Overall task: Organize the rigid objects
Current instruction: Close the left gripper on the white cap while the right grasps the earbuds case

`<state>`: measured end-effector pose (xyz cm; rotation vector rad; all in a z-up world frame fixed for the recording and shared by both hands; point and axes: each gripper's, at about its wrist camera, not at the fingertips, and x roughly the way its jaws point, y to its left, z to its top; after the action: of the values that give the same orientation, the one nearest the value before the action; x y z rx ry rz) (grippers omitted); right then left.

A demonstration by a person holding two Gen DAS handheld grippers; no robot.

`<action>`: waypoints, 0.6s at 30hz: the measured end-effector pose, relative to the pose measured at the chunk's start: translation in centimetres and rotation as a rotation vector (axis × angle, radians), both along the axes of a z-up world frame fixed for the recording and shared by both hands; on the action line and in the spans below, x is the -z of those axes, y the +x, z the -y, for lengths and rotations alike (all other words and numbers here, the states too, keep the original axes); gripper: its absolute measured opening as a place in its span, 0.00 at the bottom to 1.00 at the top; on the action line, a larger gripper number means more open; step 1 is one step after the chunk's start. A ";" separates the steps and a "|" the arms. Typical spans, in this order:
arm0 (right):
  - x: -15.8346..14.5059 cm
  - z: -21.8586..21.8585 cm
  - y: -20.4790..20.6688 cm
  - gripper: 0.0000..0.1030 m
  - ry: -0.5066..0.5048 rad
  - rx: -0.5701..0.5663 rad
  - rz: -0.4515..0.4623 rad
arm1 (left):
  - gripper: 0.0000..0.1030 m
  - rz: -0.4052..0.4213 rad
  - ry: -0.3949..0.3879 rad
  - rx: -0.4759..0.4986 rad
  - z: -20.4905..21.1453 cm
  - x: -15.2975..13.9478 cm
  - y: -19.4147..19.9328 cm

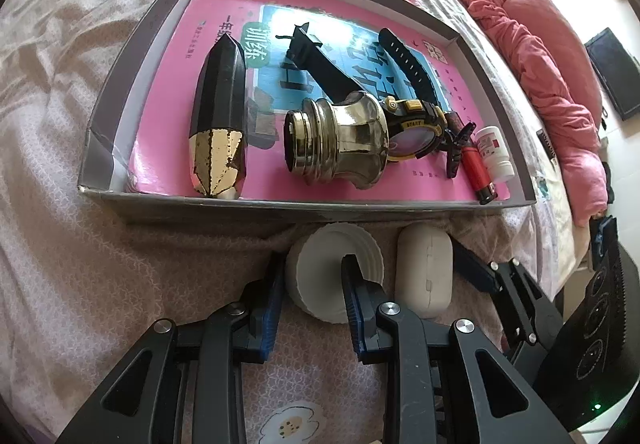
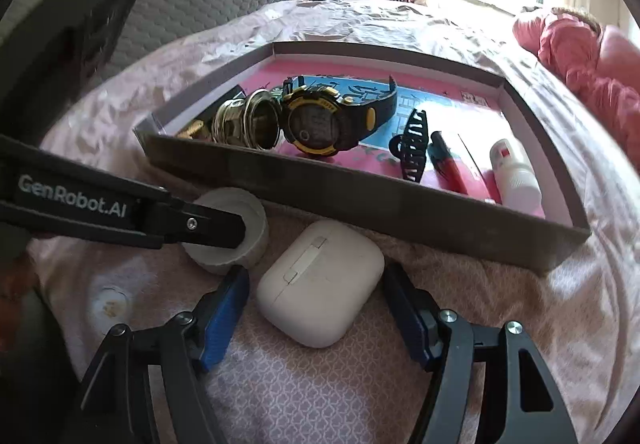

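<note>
I count one tray point(image 1: 100, 147) on the bed point(image 1: 60, 244). In it: one book point(image 1: 168, 83), one watch point(image 2: 316, 121), one gold-tipped black case point(image 1: 220, 115), one brass fitting point(image 1: 340, 141), one hair clip point(image 2: 412, 145), one lighter point(image 1: 478, 171), one small white bottle point(image 1: 496, 155). By the tray's near edge: one white cap point(image 1: 324, 276), one earbud case point(image 2: 320, 284). Two claws: left point(image 1: 312, 284), right point(image 2: 316, 308).

On the pink patterned bedsheet point(image 2: 320, 396), a white ribbed plastic cap point(image 1: 320, 276) lies just left of a white rounded earbud case point(image 2: 320, 284), both before the shallow grey cardboard tray point(image 2: 360, 199) holding a black-and-yellow digital wristwatch point(image 2: 316, 119).
</note>
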<state>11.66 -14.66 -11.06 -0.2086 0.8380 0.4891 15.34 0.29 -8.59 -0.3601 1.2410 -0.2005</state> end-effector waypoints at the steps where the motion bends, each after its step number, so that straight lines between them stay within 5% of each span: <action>1: 0.0 0.2 -0.2 0.66 0.003 0.000 -0.003 | 0.28 -0.001 -0.001 -0.002 0.0 0.0 0.0; 3: -0.5 0.6 -0.3 0.57 0.004 0.022 0.003 | 0.28 -0.003 0.002 -0.002 0.0 0.0 0.1; 15: -0.5 0.8 -0.3 0.56 0.026 0.097 -0.002 | 0.27 0.011 0.046 -0.014 1.0 -0.1 0.2; 18: -0.8 1.4 -0.4 0.56 0.062 0.093 -0.018 | 0.20 0.032 0.057 -0.023 1.1 -0.4 -0.2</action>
<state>11.27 -16.05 -10.30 -0.1077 0.8450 0.4298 15.16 -0.78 -8.16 -0.3205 1.2086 -0.1508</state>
